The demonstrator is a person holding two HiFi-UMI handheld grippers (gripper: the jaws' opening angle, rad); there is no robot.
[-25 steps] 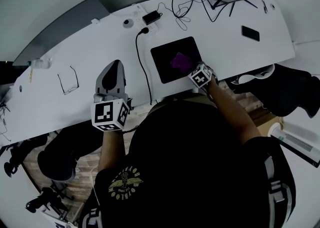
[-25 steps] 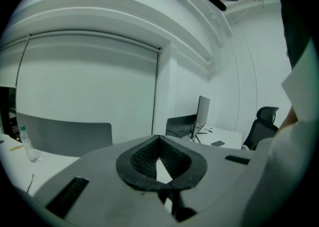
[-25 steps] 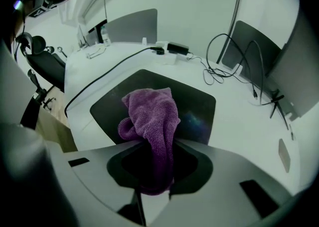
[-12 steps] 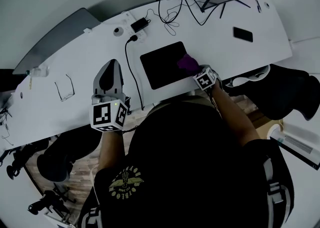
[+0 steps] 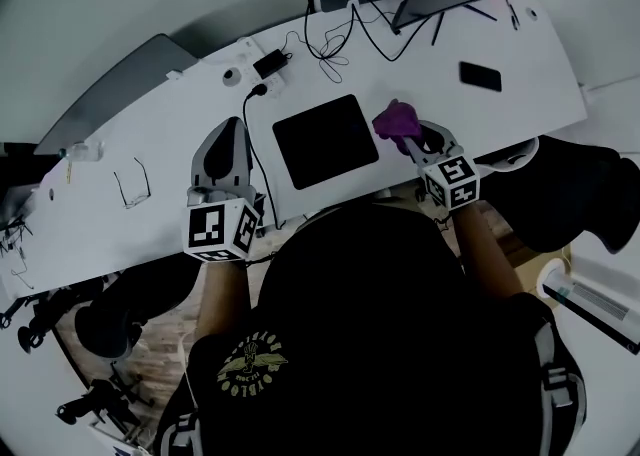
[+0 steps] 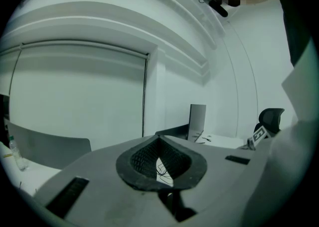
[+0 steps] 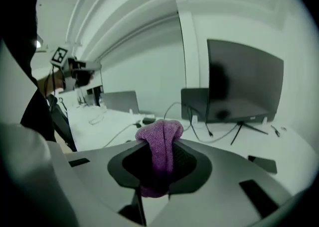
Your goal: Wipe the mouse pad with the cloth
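Purple cloth [image 5: 397, 120] was pinched in the right gripper [image 5: 410, 137], right of centre, just beside the black pad's [image 5: 325, 140] right edge. Left gripper [image 5: 229, 134] hung over the desk [image 5: 130, 134] left of the pad, jaws nearly together on nothing. Shirt emblem [image 5: 243, 364] print was unreadable.

Bunched purple cloth [image 5: 398, 120] just right of flat black mouse pad [image 5: 325, 141].
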